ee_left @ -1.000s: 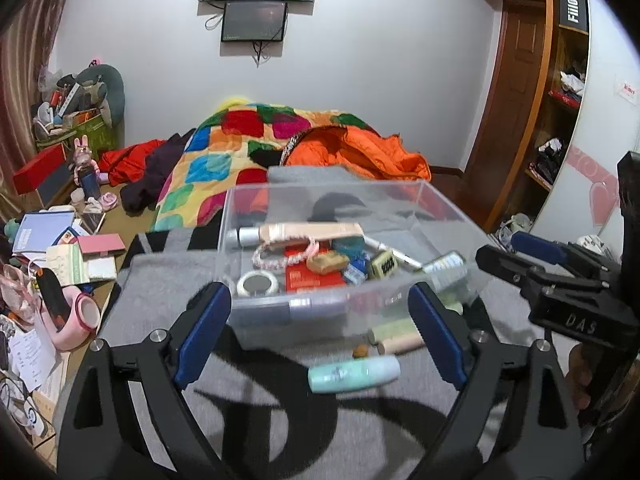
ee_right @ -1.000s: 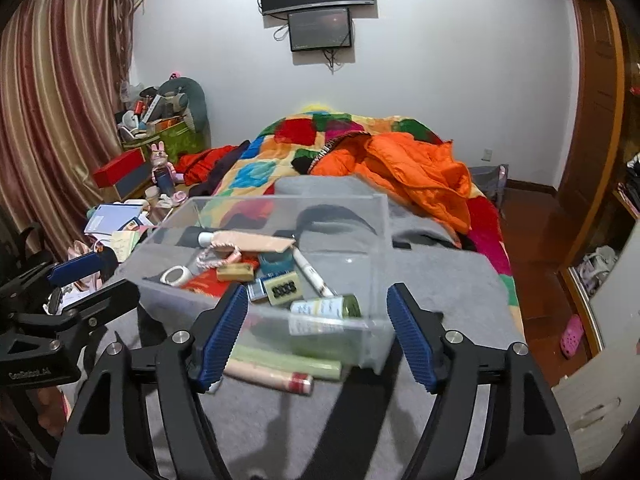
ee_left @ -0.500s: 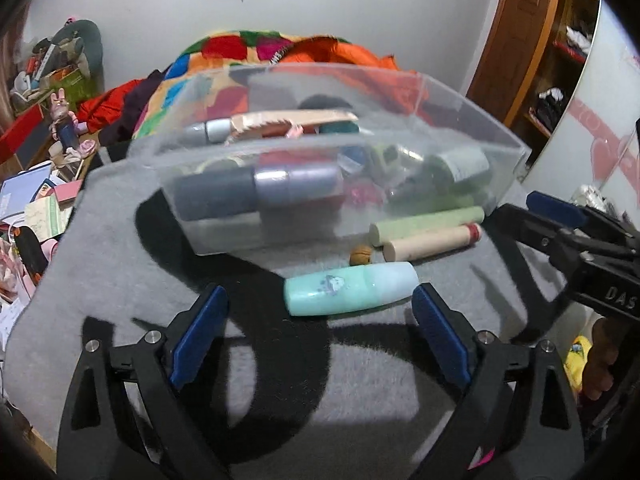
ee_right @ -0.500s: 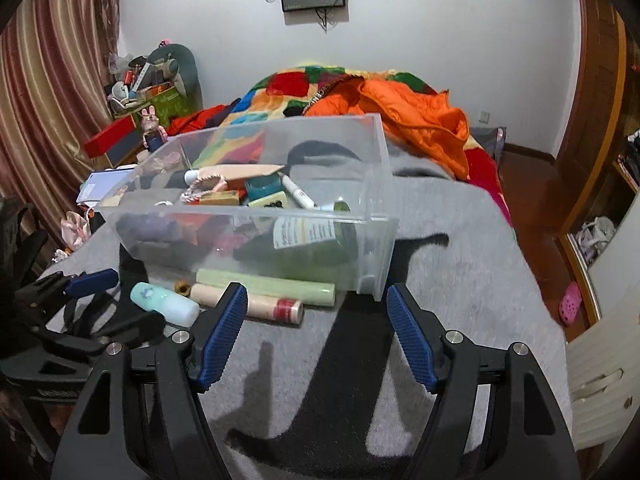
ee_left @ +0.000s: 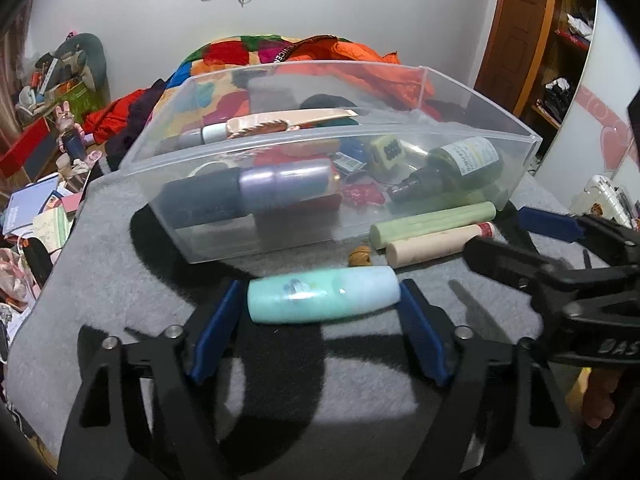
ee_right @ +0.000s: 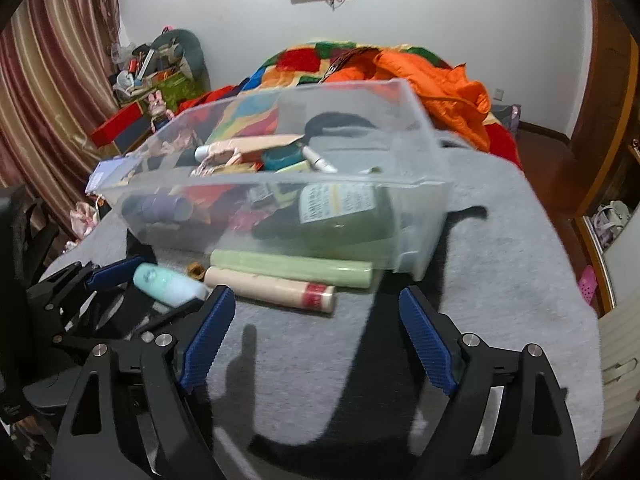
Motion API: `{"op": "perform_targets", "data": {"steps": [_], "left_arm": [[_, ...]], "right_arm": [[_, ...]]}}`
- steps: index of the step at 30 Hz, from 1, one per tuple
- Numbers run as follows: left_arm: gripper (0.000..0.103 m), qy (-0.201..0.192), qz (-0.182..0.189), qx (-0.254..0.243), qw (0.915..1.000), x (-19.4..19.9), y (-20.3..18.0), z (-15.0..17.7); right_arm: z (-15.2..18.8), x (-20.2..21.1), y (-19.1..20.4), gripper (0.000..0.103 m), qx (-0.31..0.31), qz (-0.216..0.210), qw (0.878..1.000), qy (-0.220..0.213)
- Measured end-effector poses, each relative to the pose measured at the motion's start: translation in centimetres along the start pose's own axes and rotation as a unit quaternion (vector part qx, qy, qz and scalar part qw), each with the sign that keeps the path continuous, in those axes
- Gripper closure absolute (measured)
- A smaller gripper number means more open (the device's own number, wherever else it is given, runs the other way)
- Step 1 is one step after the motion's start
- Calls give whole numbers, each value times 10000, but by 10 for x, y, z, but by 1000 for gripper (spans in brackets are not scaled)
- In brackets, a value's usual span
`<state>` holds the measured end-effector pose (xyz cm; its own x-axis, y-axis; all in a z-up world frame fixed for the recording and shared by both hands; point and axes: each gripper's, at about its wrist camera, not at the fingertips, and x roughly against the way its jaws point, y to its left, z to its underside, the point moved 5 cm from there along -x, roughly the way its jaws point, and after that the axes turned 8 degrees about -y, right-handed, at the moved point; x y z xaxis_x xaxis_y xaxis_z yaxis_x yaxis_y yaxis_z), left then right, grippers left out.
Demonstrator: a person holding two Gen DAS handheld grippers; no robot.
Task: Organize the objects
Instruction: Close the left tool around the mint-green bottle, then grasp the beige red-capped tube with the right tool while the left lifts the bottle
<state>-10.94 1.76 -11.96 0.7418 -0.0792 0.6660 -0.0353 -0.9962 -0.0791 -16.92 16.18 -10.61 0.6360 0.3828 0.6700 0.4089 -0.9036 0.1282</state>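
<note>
A mint-green tube (ee_left: 322,296) lies crosswise on the grey cloth between the fingers of my left gripper (ee_left: 320,300), which is open with its blue pads at the tube's two ends. The tube also shows in the right wrist view (ee_right: 168,284). Behind it stands a clear plastic bin (ee_left: 516,148) holding several toiletries. A green stick (ee_left: 432,224), a beige stick with a red end (ee_left: 436,246) and a small brown nut (ee_left: 359,257) lie beside the bin's near wall. My right gripper (ee_right: 316,316) is open and empty, just in front of the beige stick (ee_right: 272,286).
The grey cloth (ee_right: 500,280) covers a table that ends at the right and near edges. A bed with a colourful quilt and an orange jacket (ee_right: 436,84) lies behind. Books and clutter (ee_left: 36,208) sit at the left. A wooden door and shelves (ee_left: 560,40) stand at the right.
Both grippers have come down and forward toward the cloth. My left gripper's fingers have narrowed around the mint-green tube. My right gripper has neared the sticks.
</note>
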Motion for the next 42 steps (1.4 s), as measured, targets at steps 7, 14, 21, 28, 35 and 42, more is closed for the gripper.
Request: {"op": "perform_targets", "data": {"steps": [7, 14, 21, 28, 35, 42], "left_arm": [[29, -131, -69, 4, 9999, 17, 21, 10], [26, -169, 101, 27, 9998, 26, 32, 14], [22, -199, -4, -97, 9998, 21, 26, 14], [30, -270, -204, 16, 9994, 19, 27, 11], [30, -398, -189, 91, 9990, 29, 27, 7], [30, -703, -186, 173, 9972, 47, 30, -12]], "right_arm": [[4, -17, 25, 21, 88, -120, 9996, 243], [3, -32, 38, 13, 124, 155, 9994, 301], [6, -34, 38, 15, 193, 456, 9985, 231], [6, -27, 30, 20, -29, 394, 9992, 112], [7, -12, 27, 20, -161, 196, 9997, -20], [-7, 11, 25, 20, -185, 136, 9991, -361]]}}
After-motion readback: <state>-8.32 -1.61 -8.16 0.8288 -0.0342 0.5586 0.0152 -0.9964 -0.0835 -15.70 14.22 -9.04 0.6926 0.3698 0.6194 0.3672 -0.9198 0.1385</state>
